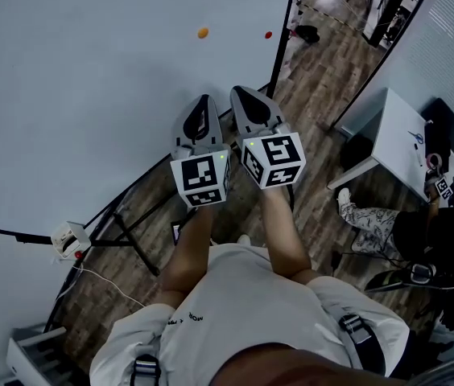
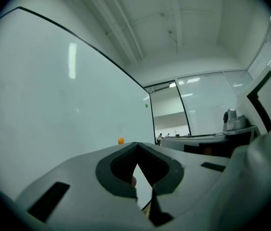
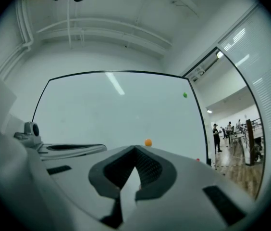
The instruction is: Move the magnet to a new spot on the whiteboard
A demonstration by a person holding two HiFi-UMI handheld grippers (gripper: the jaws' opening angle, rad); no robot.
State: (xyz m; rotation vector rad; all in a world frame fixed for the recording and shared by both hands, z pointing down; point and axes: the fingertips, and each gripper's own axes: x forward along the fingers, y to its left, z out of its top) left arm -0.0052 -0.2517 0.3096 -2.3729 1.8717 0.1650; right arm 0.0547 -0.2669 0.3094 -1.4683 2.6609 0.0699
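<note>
Closest in, both grippers sit side by side in front of the person's chest, pointing at the board. The left gripper [image 1: 205, 101] has its jaws pressed together at the tips with nothing in them. The right gripper [image 1: 241, 93] is the same, closed and empty. So neither has picked anything up yet.

Past them is the whiteboard [image 1: 90, 95]. The orange magnet [image 1: 203, 32] is stuck on it pretty much dead ahead of both grippers, well apart from the jaw tips. I'm guessing that's the one to move, but the task doesn't say. There's also a red magnet [image 1: 268, 34] near the board's edge and a green magnet [image 3: 185, 95] higher up.

On handling, I'd expect a small hard button, light and probably a bit slick. The pull of the board should matter more than its weight. I'd spread the jaws and pinch it across its sides close to the board. Then I'd tip or slide it off, since a straight yank could make it pop out.

Hard to make out:
- How thick the magnet is. It's just a dot in every view.
- A reddish blob showing through the gap in the left jaws. It could be the red magnet, can't say.
- The green magnet, which the head view doesn't show at all.
</note>
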